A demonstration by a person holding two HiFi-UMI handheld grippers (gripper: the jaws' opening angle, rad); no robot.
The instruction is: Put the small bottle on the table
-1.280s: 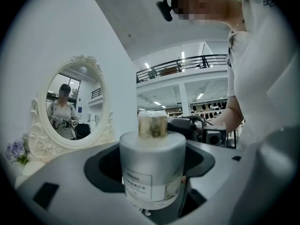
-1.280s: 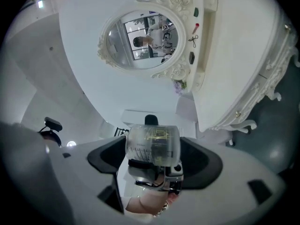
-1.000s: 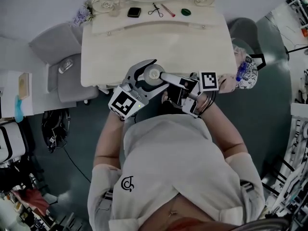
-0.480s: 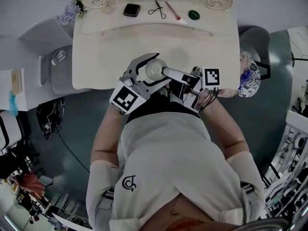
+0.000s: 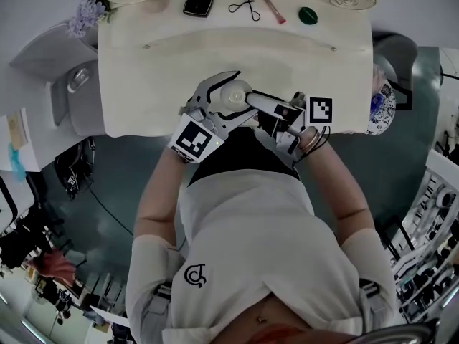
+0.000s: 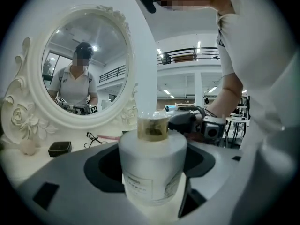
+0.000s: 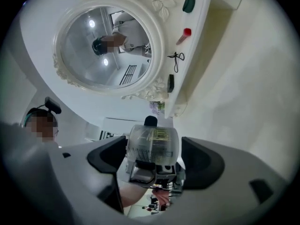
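A small white bottle (image 5: 231, 97) with a clear cap is held just above the front part of the cream vanity table (image 5: 143, 84). My left gripper (image 5: 238, 96) is shut on its white body (image 6: 152, 172), jaws on both sides. My right gripper (image 5: 252, 103) comes in from the right and is shut on the clear cap (image 7: 153, 144), which fills the gap between its jaws. In the left gripper view the cap and amber neck (image 6: 153, 128) stand upright, with the right gripper (image 6: 190, 123) just behind them.
At the table's back lie a black compact (image 5: 196, 4), small scissors (image 5: 246, 4), a pink stick (image 5: 271, 7) and a green disc (image 5: 308, 15), below an ornate oval mirror (image 6: 79, 64). A grey chair (image 5: 64, 99) stands left, a patterned bag (image 5: 380, 110) right.
Both grippers, still holding the bottle together, have moved forward from the table's front edge to over the tabletop. The head view has shifted closer to the table.
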